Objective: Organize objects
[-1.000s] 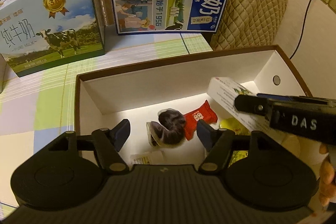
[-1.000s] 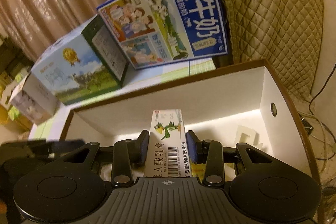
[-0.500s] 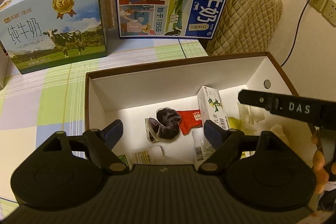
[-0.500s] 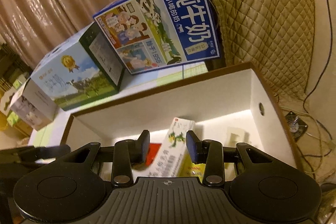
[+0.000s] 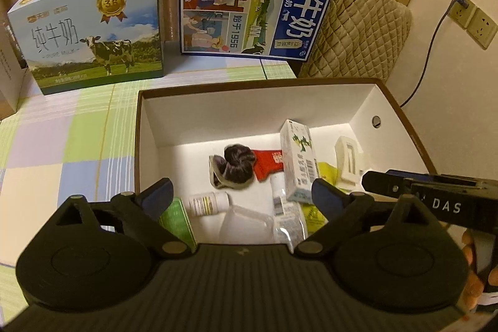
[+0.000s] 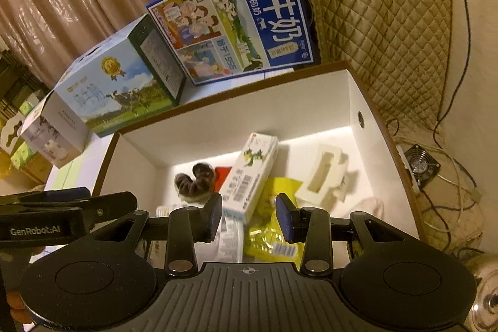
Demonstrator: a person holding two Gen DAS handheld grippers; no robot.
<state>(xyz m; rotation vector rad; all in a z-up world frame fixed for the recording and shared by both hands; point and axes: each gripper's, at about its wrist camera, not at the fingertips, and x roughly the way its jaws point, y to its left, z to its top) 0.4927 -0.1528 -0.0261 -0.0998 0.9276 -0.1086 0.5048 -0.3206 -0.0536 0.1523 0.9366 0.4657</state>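
A white ointment carton (image 5: pixel 297 159) with a green dragon lies in the brown-rimmed white box (image 5: pixel 218 114), on top of other items; it also shows in the right wrist view (image 6: pixel 253 173). My right gripper (image 6: pixel 249 218) is open and empty above the box's near side. My left gripper (image 5: pixel 241 196) is open and empty above the box. In the box lie a dark hair scrunchie (image 5: pixel 236 165), a red packet (image 5: pixel 267 162), a small white bottle (image 5: pixel 208 203), a yellow packet (image 6: pixel 274 226) and a white foam insert (image 6: pixel 323 173).
Two milk cartons stand behind the box on the checked tablecloth: a light blue one (image 5: pixel 90 36) and a dark blue one (image 5: pixel 255 17). A quilted chair back (image 5: pixel 358 30) is at the right, with cables and a small fan (image 6: pixel 420 165) on the floor.
My right gripper let go of the ointment carton, which dropped into the box, and has opened and drawn back. My left gripper has pulled back and up too.
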